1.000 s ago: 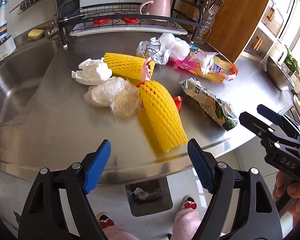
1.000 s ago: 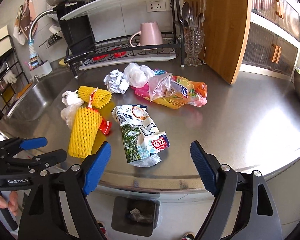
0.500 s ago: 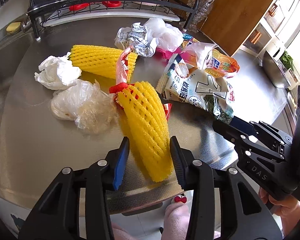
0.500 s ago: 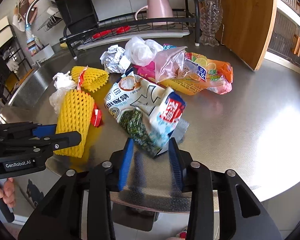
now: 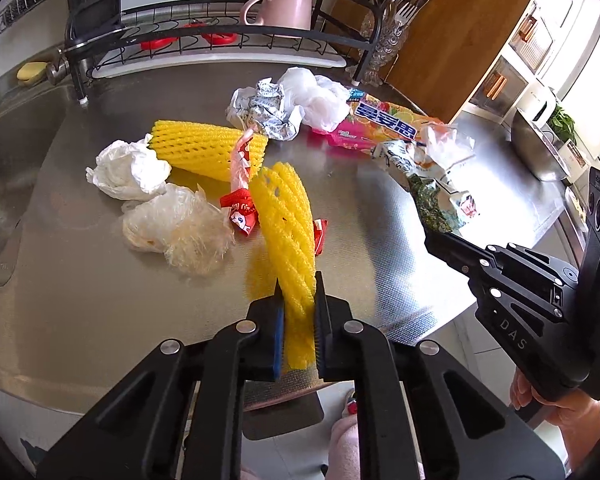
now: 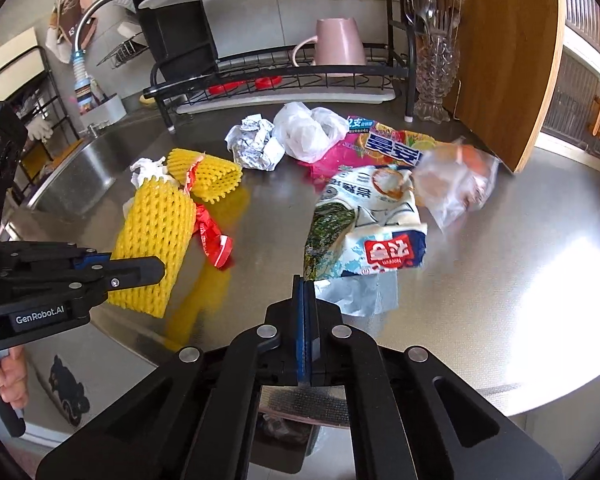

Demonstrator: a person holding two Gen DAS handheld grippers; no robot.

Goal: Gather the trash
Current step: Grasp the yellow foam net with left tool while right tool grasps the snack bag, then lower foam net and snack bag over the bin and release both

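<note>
My left gripper (image 5: 298, 280) is closing, and its blue pads press on the near end of a yellow foam net (image 5: 288, 220) lying on the steel counter (image 5: 100, 280). In the right wrist view the right gripper (image 6: 305, 280) is shut on the lower corner of a white-and-green snack bag (image 6: 372, 216), which stands tilted up off the counter. Around them lie a second foam net (image 5: 208, 148), a red wrapper (image 5: 240, 208), a white tissue (image 5: 128, 168), a clear plastic wad (image 5: 176, 228), crumpled foil (image 5: 264, 108), a white plastic bag (image 5: 316, 96) and a pink-orange candy bag (image 5: 384, 126).
A black dish rack (image 5: 220, 36) with a pink mug (image 5: 284, 0) lines the back. The sink (image 6: 72, 176) lies left, and a glass of cutlery (image 6: 432, 76) and a wooden board (image 6: 508, 60) stand right. A bin (image 5: 284, 412) sits on the floor below the counter edge.
Both grippers went from wide open to closed, the left around the foam net's end, the right on the snack bag's corner. The bag has tipped up and the clear bag behind it shifted.
</note>
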